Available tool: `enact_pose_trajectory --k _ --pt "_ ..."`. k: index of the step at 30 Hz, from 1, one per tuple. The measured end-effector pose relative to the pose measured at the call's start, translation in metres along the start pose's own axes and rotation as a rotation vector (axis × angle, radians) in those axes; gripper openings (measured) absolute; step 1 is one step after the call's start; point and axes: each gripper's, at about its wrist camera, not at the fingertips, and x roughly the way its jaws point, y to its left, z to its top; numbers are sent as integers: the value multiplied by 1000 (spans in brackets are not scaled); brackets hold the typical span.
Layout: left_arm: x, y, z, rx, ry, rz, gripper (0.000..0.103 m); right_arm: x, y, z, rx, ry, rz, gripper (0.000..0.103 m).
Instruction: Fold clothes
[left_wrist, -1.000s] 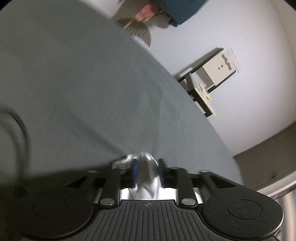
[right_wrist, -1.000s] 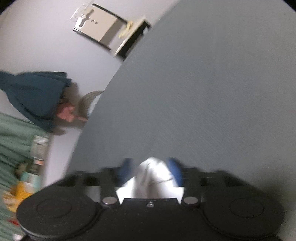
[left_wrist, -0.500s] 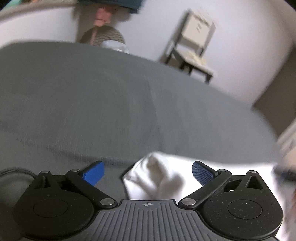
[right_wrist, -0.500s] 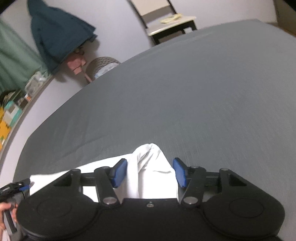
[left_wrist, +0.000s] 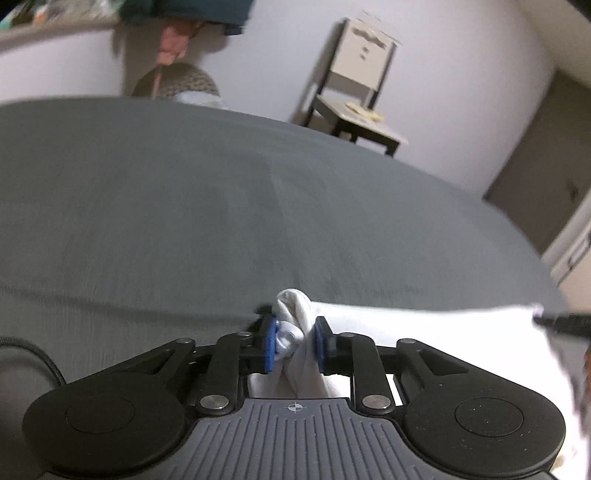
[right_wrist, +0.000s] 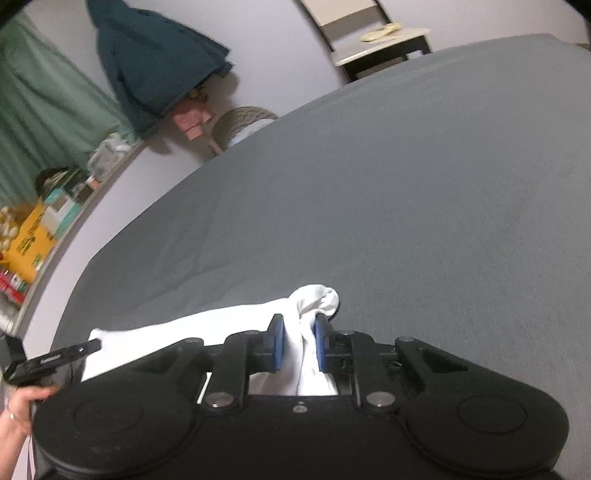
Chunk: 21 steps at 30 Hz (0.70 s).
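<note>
Stretching sideways between them above the bed (right_wrist: 406, 184), the white garment (right_wrist: 207, 325) is pinched by left gripper (left_wrist: 294, 345) and right gripper (right_wrist: 298, 345), fingers clamped on bunched corners.

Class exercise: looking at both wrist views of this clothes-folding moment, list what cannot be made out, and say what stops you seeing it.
1. White garment, left wrist view: its type and lower part are hidden behind the left gripper body and the frame edge.
2. White garment, right wrist view: the right gripper covers everything below the held edge.
3. Shelf items, right wrist view: too small and blurred to read.
4. Person's hand: cut off by the frame edge.
</note>
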Motion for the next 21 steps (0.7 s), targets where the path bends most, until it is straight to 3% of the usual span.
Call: enact_pose_trajectory --k 4,7,8,10,12,14,16,18,19,20,21 --pt "6 -14 -10 97 -64 68 18 -2 10 1 4 -31 -34 14" --pt "10 -25 3 183 -105 127 17 5 18 6 -22 -51 -67 13" --pt "11 -26 9 191 -124 147 0 12 19 10 -26 -53 -76 13" --pt "3 -12 20 124 -166 205 0 25 16 18 -1 -52 -82 13" --pt "11 6 41 23 -165 182 0 39 12 27 24 -27 -74 13" --pt "7 20 50 -12 -139 129 0 44 15 33 10 14 -85 14" --pt "3 25 55 -19 -118 67 1 41 17 36 -23 49 -98 19" --pt "-2 29 52 -43 -51 -31 1 34 17 38 -57 73 -105 42" --pt "-5 30 49 -52 -15 -70 2 30 15 39 -71 81 -104 61" --pt "-5 29 47 -36 17 -74 4 27 14 40 -82 87 -97 65" --pt "-5 28 46 -19 48 -75 12 25 13 42 -87 98 -89 66"
